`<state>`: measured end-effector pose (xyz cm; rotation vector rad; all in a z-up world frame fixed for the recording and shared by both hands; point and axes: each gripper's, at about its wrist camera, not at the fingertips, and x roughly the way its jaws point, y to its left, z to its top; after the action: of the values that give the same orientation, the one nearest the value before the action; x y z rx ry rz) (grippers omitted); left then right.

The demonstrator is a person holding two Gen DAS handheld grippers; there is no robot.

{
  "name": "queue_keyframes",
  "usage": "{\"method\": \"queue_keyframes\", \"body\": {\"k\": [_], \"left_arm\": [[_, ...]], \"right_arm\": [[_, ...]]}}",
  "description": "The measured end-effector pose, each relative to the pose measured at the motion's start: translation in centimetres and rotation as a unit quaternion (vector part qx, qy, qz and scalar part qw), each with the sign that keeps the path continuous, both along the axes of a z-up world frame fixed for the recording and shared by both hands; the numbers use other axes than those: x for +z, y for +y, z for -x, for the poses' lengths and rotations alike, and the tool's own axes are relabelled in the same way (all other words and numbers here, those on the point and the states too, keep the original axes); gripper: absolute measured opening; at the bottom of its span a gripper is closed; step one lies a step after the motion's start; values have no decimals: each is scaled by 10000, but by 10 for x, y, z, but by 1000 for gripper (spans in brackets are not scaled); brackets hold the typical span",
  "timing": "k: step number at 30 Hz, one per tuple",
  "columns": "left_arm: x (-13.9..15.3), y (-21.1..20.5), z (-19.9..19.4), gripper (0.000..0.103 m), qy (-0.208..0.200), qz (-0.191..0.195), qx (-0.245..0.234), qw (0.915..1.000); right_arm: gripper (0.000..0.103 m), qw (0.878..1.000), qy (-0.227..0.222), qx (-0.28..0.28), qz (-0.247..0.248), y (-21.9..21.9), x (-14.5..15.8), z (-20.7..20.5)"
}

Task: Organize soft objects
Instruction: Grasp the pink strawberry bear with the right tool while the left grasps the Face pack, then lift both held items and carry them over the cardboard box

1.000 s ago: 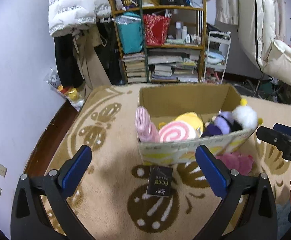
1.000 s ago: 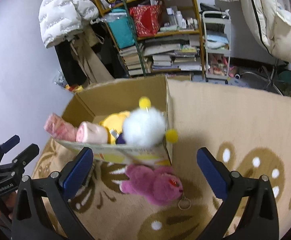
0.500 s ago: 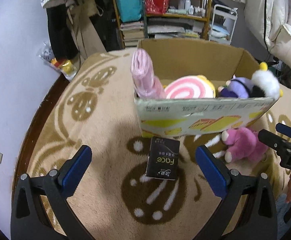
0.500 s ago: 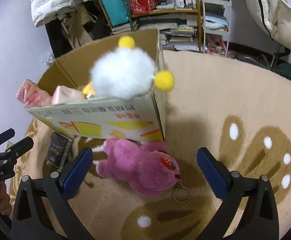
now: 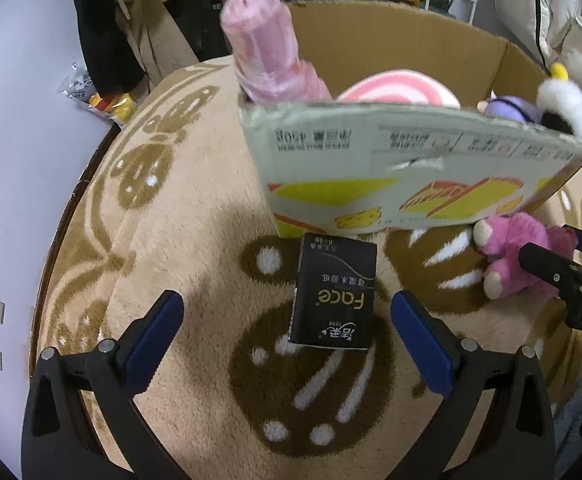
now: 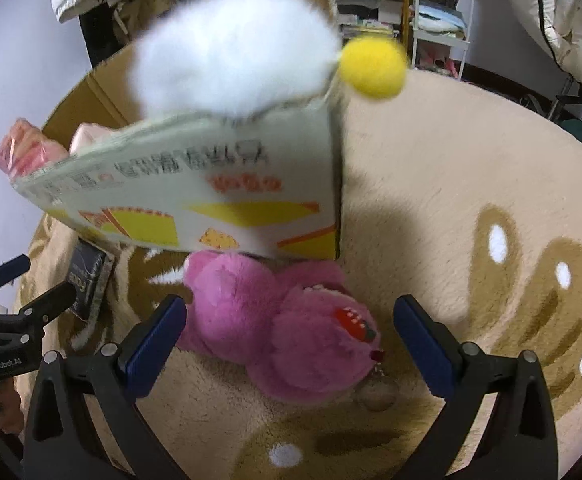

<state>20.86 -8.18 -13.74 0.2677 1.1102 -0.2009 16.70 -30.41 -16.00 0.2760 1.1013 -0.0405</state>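
Pink plush [image 6: 275,320], head under box [image 6: 211,200]

Each claw was a matte black frame of two angled arms with triangular cut-outs, tipped by flat blue pads [image 5: 155,336] and fastened with silver round-head screws near each joint. The left claw [image 5: 287,340] showed the same build as the right claw [image 6: 291,344]. Seen from the other side, the left claw's body carried small white lettering on its black housing, and the right claw's housing bore white letters partly cut off. A bit of reddish skin showed beneath the housing
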Motion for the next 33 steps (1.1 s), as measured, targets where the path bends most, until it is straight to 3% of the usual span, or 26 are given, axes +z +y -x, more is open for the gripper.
{"method": "queue_keyframes", "body": {"k": [7,13,18,30,33], "left_arm": [[-16,-5,-3,100,172,10,-17,9999],[-28,-4,-9,78,354,125,169,9992],[-31,-5,-6,46,391,200,114,9990],[-18,9,8,45,144,383,361,9985],[-11,11,13,45,2,371,405,9985]], "right_arm": [[103,9997,113,-70,-201,1,-11,-8],[103,9975,145,-425,-540,-12,-20,-11],[97,9973,218,-358,-603,-22,-26,-11],[88,9997,-26,-103,-218,-9,-19,16],[88,9993,-56,-153,-341,-9,-15,24]]}}
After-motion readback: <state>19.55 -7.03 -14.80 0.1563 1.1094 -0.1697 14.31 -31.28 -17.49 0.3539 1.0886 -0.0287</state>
